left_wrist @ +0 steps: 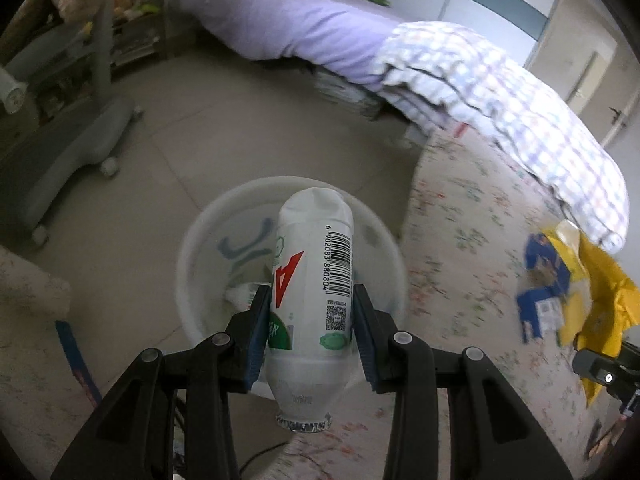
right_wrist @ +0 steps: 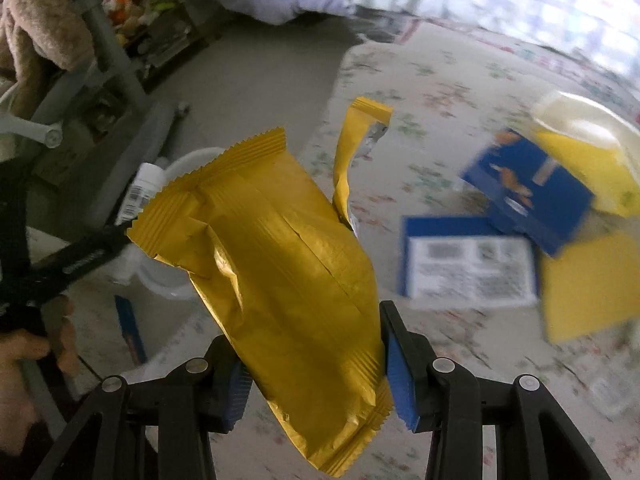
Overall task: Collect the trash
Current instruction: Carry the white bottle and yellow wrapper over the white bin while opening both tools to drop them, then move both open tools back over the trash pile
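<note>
My left gripper (left_wrist: 310,328) is shut on a white plastic bottle (left_wrist: 312,280) with a barcode and a red letter, held above the white round bin (left_wrist: 188,248) on the floor. Crumpled white trash (left_wrist: 240,294) lies inside the bin. My right gripper (right_wrist: 316,376) is shut on a yellow foil snack wrapper (right_wrist: 280,264), held over the floral bed cover (right_wrist: 440,72). In the right wrist view the bottle (right_wrist: 140,192) and the bin (right_wrist: 188,160) show at the left, behind the wrapper. A second yellow wrapper (right_wrist: 352,152) lies on the bed.
Blue cartons (right_wrist: 528,192) and yellow packaging (right_wrist: 588,280) lie on the bed at the right. A checked quilt (left_wrist: 520,100) and purple bedding (left_wrist: 300,28) lie beyond. A grey wheeled stand (left_wrist: 80,140) is on the tiled floor at the left. A hand (right_wrist: 24,352) holds the left gripper.
</note>
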### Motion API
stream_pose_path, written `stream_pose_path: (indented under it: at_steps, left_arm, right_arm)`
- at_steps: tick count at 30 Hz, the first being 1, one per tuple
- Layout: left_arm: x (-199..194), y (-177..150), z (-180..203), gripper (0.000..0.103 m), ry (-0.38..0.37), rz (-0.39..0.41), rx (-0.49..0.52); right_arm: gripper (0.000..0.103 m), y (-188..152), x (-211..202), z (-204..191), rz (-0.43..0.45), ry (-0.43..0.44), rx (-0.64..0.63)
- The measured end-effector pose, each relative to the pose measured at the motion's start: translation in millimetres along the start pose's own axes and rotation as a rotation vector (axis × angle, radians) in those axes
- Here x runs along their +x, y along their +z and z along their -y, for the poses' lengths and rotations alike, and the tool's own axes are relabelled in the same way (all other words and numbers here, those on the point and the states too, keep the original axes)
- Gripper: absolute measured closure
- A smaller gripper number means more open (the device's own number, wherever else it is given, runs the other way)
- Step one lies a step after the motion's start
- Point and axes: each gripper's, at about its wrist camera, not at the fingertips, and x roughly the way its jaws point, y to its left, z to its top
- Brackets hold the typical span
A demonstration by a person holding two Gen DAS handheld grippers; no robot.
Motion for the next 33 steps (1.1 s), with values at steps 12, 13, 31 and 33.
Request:
stream_pose_path:
  at_steps: [12,13,31,33]
  left_arm:
    - [-21,-10,-37,0.012,0.174,0.025,-0.023]
    - [-21,-12,-41,0.012,0.177,0.017,-0.024]
    - [-36,-22,-60,0.005,0.152,0.004,-0.078]
    - [-38,-24,-53,0.005,0.143,0.003,-0.068]
  right_arm:
    - [0.053,41,69,-50,-0.053,0.071,-0.080]
    - [0.053,42,74,-54,-0.057,0.082,-0.081]
    - [0.013,36,61,-59,0.070,0.122,-0.051]
    - [0.013,29,52,-47,0.068,0.081,-0.049]
